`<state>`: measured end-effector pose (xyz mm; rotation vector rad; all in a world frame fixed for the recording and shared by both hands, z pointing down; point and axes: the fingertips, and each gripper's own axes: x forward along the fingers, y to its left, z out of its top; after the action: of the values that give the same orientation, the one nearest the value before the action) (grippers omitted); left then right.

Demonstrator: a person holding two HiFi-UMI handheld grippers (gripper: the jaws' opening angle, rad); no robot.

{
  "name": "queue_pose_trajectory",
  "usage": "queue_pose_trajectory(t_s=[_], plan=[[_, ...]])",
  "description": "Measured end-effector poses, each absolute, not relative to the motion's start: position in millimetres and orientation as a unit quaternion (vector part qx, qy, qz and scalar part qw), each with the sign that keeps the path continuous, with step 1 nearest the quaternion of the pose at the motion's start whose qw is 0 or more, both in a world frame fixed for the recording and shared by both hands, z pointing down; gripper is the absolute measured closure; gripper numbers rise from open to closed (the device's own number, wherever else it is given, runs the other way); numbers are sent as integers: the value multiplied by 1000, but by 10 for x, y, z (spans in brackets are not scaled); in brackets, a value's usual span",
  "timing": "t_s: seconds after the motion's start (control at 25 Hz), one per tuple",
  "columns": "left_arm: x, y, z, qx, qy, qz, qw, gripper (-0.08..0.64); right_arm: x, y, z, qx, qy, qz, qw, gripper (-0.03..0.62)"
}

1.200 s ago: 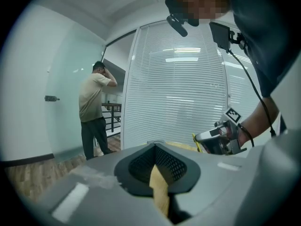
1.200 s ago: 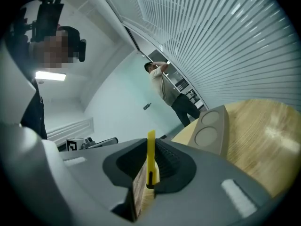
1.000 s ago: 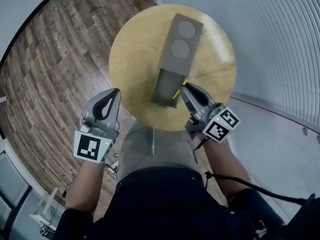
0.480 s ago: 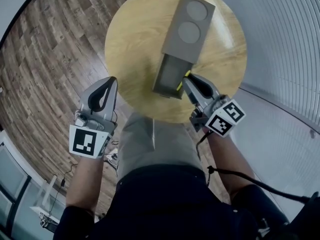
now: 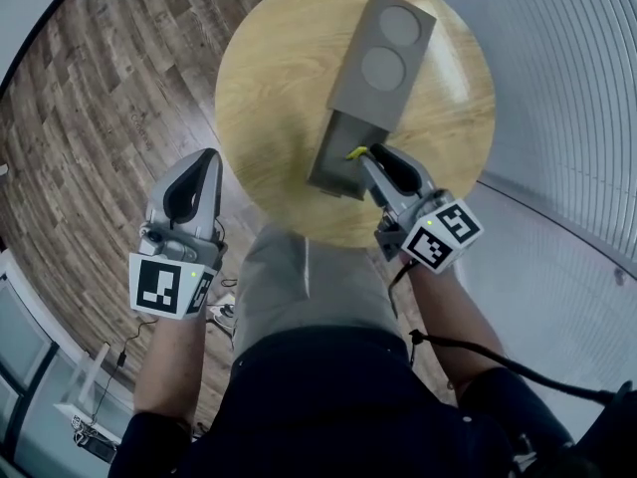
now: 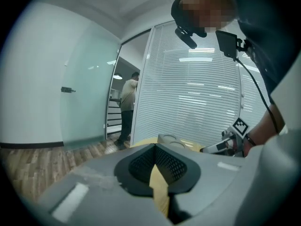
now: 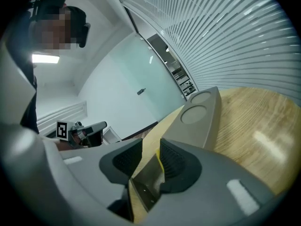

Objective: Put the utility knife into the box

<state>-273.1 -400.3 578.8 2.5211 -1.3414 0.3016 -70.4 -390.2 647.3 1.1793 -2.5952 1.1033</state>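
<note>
A grey box (image 5: 383,58) lies on the round wooden table (image 5: 269,88), its lid with two round marks slid back and its tray (image 5: 333,162) open toward me. My right gripper (image 5: 366,152) hovers over the tray's right edge and its jaws are opening. The yellow utility knife (image 5: 355,152) shows as a small sliver at the fingertips. In the right gripper view (image 7: 150,149) the knife's yellow edge (image 7: 160,163) lies against the right pad, with a gap to the left pad and the tray (image 7: 146,185) below. My left gripper (image 5: 206,157) is shut and empty, off the table's left edge.
Wooden floor (image 5: 90,118) surrounds the table on the left. A glass wall with blinds (image 5: 567,88) curves along the right. A black cable (image 5: 478,361) runs from my right arm. A person (image 6: 127,105) stands far off in a doorway.
The right gripper's jaws have spread apart, and the knife's yellow tip now sits over the tray. The left gripper has drifted slightly left and toward me.
</note>
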Motion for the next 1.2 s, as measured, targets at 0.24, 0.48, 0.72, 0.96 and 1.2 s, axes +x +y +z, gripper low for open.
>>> queue_pose_trajectory(t_s=[0.24, 0.48, 0.72, 0.96, 1.2], plan=[[-2721, -4054, 5484, 873, -464, 98, 110, 558, -680, -3903, 6261, 383, -849, 363, 30, 457], [-2673, -4126, 5272, 878, -455, 105, 104, 558, -642, -4057, 5794, 385, -860, 334, 3, 457], [-2568, -4175, 4700, 888, -448, 87, 67, 558, -602, -4141, 5074, 378, -874, 303, -50, 457], [-2530, -4018, 4137, 891, -449, 62, 19, 558, -615, -3958, 4292, 358, -896, 248, -89, 457], [-2481, -3878, 3787, 895, -444, 49, 2, 558, -363, -3925, 3802, 365, -900, 206, -120, 457]])
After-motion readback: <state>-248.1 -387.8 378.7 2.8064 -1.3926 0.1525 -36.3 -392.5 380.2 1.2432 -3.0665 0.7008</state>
